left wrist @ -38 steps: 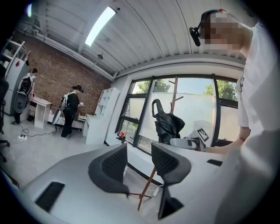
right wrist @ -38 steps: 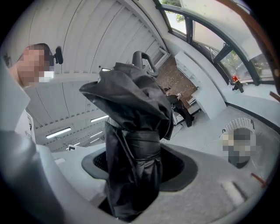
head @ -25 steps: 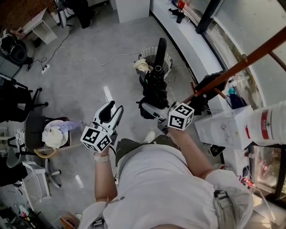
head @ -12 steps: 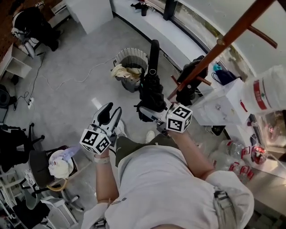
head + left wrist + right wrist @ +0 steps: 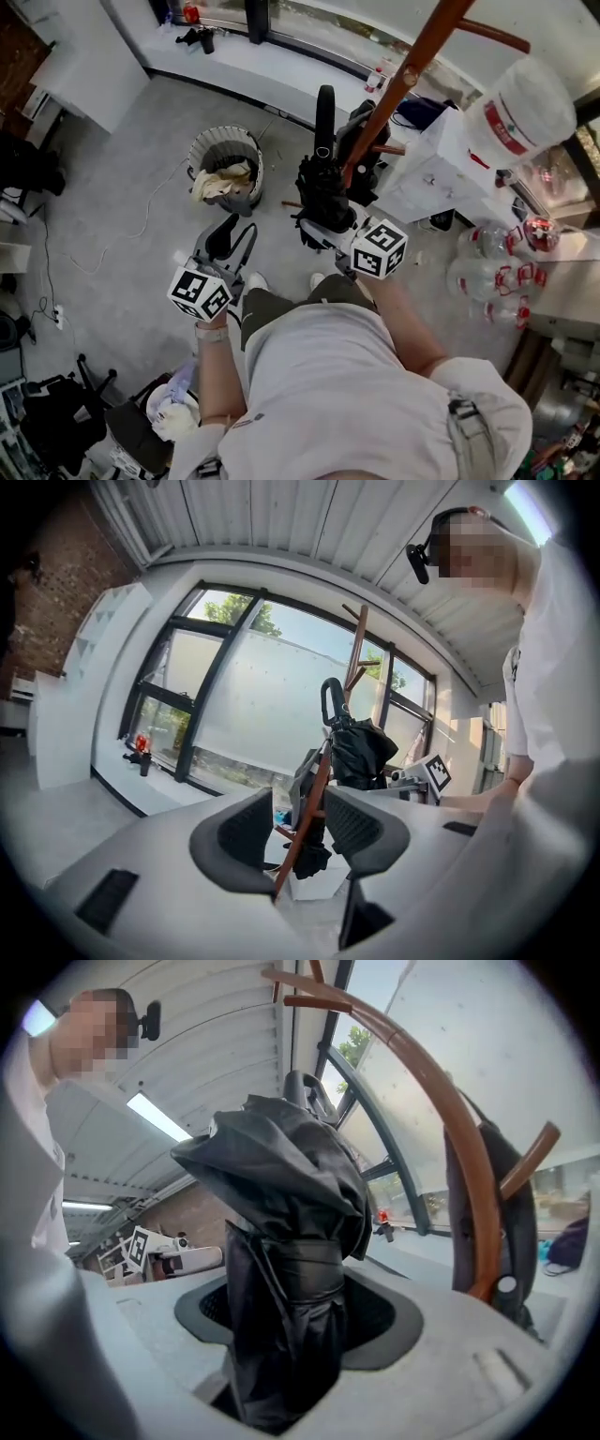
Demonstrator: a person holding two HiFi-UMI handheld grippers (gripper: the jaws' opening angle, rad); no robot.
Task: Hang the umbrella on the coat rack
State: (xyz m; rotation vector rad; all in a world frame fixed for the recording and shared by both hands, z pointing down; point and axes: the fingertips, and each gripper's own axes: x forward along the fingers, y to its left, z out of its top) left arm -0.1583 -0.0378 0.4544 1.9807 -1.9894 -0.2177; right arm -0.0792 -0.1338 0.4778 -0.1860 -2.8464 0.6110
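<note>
Grey concrete floor (image 5: 122, 234) lies below. My right claw (image 5: 295, 1314) clenches the folded black umbrella (image 5: 323, 190) upright, handle up for hooking, near the brown wooden coat rack (image 5: 413, 64); my left claw (image 5: 302, 836) hangs released.

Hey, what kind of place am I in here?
Probably an office or workshop: a swivel chair, a waste bin, water jugs, and a coat rack by big windows.
</note>
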